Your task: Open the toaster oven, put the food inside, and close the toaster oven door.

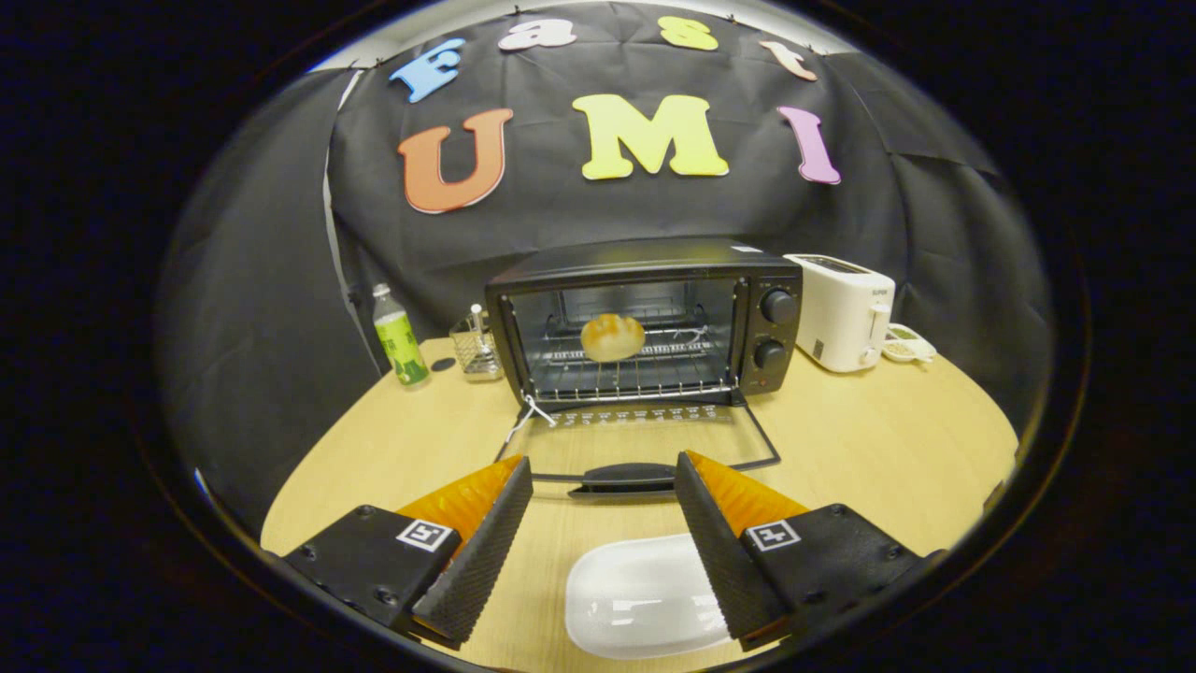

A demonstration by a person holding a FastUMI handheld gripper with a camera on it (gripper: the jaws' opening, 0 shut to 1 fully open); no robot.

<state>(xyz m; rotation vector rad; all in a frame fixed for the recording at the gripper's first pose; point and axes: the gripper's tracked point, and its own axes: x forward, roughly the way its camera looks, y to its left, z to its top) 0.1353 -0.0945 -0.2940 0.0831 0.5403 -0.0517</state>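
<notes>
Standing open on the wooden table [841, 439], the toaster oven [645, 318] occupies the 12 o'clock position ahead of the gripper [603, 472]. Item one: oven door [645, 439], folded flat onto the table toward the fingers, its dark handle [624, 478] lying just ahead of and between the fingertips. Item two: food, a round bun [612, 336], resting on the wire rack [635, 369] inside the cavity, at 12 o'clock beyond the door. Item three: gripper fingers spread wide apart, holding nothing, one at 10 o'clock and one at 2 o'clock of the white plate [640, 598], which sits bare between and beneath them. Sundry items: white toaster [841, 313] at 2 o'clock beside the oven, small dish [908, 346] just past it; green bottle [400, 341] and clear container [476, 346] at 10 o'clock. Status, as judged: opening and loading appear done; closing the door remains. Next move likely calls for getting a finger under or around the handle and swinging the door up on its hinge until it meets the oven front, without dragging the oven back.
</notes>
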